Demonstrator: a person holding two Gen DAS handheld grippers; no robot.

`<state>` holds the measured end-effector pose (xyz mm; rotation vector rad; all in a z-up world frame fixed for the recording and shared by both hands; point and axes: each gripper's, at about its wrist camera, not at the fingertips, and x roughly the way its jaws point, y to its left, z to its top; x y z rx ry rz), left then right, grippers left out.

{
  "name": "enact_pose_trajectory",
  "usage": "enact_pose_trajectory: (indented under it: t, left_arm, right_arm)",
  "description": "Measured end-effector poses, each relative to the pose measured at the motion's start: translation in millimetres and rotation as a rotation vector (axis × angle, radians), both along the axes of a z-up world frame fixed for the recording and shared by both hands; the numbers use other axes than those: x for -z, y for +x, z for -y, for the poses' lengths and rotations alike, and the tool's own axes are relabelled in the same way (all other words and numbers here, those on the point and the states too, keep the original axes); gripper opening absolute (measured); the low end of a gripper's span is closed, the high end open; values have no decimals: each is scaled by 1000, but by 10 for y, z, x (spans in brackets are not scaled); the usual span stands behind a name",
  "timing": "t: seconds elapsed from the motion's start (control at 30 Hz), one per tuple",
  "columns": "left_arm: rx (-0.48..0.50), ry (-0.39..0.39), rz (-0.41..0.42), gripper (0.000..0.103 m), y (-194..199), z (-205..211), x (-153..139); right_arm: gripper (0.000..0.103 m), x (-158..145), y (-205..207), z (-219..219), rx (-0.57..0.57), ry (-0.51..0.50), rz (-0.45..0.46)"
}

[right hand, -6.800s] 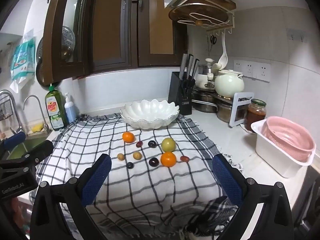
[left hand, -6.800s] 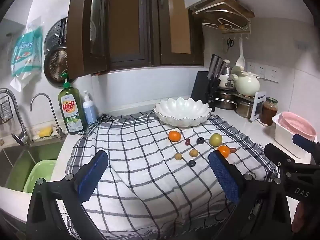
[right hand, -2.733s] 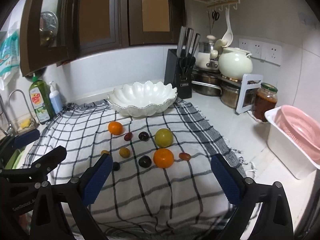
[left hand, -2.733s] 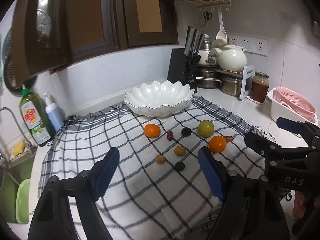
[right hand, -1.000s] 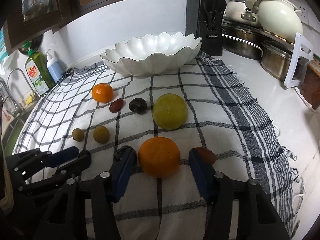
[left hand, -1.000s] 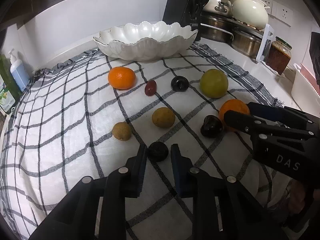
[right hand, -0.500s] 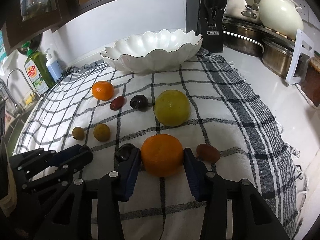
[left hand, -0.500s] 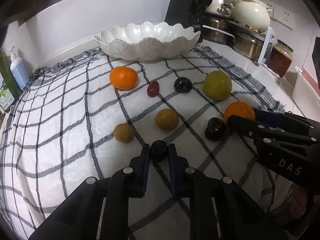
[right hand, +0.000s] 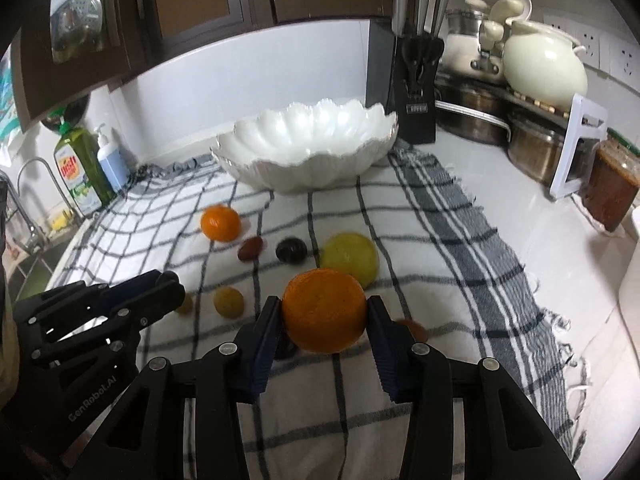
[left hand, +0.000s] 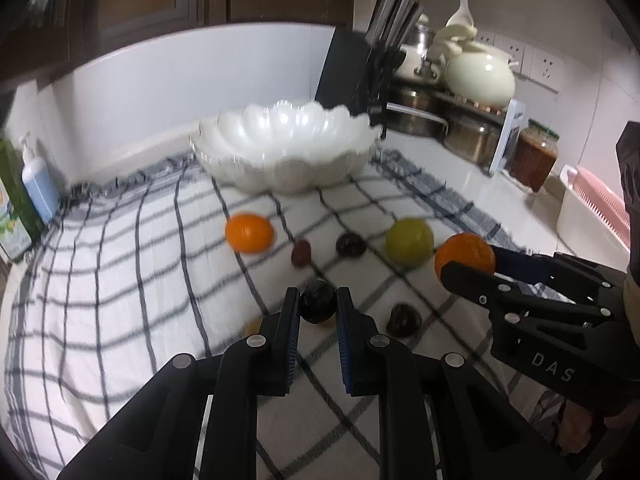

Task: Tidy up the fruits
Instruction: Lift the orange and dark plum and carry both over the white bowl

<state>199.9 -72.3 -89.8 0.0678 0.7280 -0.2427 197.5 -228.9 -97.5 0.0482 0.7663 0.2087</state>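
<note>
My left gripper (left hand: 318,306) is shut on a small dark fruit (left hand: 318,307) and holds it above the checked cloth (left hand: 120,300). My right gripper (right hand: 325,312) is shut on a large orange (right hand: 325,311), also lifted off the cloth; that orange (left hand: 464,258) shows in the left wrist view too. On the cloth lie a smaller orange (right hand: 221,223), a green-yellow fruit (right hand: 352,258), a reddish fruit (right hand: 251,249), a dark fruit (right hand: 291,250) and two tan fruits (right hand: 228,301). The white scalloped bowl (right hand: 308,152) stands empty behind them.
A knife block (right hand: 416,92), pots (right hand: 476,118) and a cream teapot (right hand: 544,66) stand at the back right. A sauce jar (right hand: 612,188) and a pink strainer (left hand: 600,204) sit at the right. Dish soap bottles (right hand: 78,168) and the sink are at the left.
Both grippers closed on their fruits and rose off the cloth: the left with the small dark fruit, the right with the large orange.
</note>
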Motion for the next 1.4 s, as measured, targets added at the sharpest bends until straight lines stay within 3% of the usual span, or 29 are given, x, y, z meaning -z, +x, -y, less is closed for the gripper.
enact_pose_trajectory:
  t: [0.43,0.87,1.13,1.4]
  left_arm:
    - [5,-62,131,19,261,-49,-496]
    - [7,-41,218,19,888,-60,-805]
    - [1,-51,197,19,1385,-87,-901]
    - [-21,-11,81,19,2077,-131,-815]
  right_arm:
    - [44,-477,186,-54,-9,13,143]
    - [44,-798,883,-133,-45,-17,244]
    - [44,-868,1443,-137,-49,-6,218]
    - [44,-745,2151,-219,-65,-19,97]
